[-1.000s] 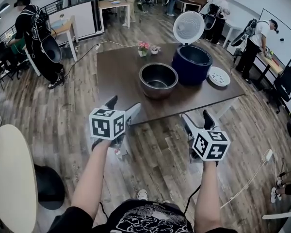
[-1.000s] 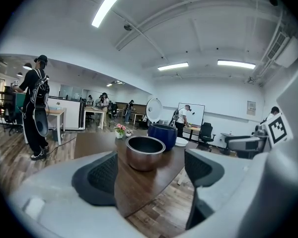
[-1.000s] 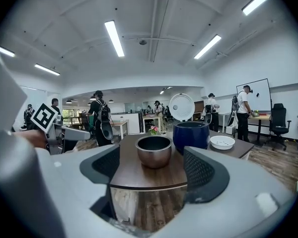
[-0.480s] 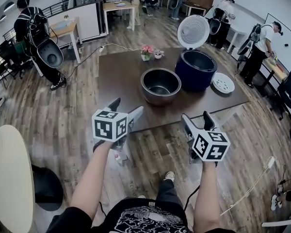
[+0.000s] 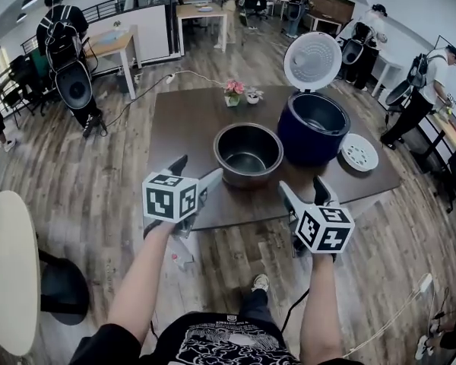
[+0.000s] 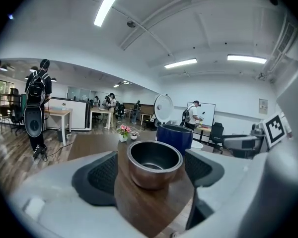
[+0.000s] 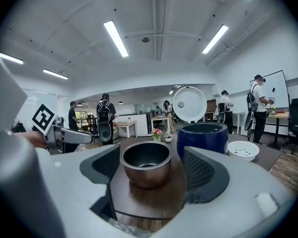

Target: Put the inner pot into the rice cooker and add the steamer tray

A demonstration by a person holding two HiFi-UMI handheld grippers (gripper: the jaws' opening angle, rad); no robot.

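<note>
Dark brown wood makes up the table [image 5: 186,128], which lies straight ahead of both pairs of fingers, its near edge just under their tips. Navy blue and round, the cooker [image 5: 313,128] stands on it well beyond the right fingers [image 7: 204,171] and a little to their right, its white lid [image 5: 312,61] tipped up and open behind it, its well uncovered. Nearer, the pot [image 5: 248,153], bare metal with a dark inside, sits upright on the table just left of the cooker and close against it. In each gripper view it shows framed in the gap between that gripper's two fingers, but past their tips and not touched by them. The left gripper [image 5: 196,170] is held low at the table's near edge, its fingers [image 6: 102,175] spread wide with nothing between them but table and the pot farther on. The right gripper [image 5: 302,185] hangs level with it, well apart from it, fingers likewise spread and empty. A white tray [image 5: 359,152] with small holes lies flat on the table right of the cooker, off to the right of the right fingers and well beyond them. Far past the left fingers, near the table's back edge, stands a small vase of pink flowers [image 5: 233,91] with a tiny white pot plant [image 5: 251,96] just beside it.
</note>
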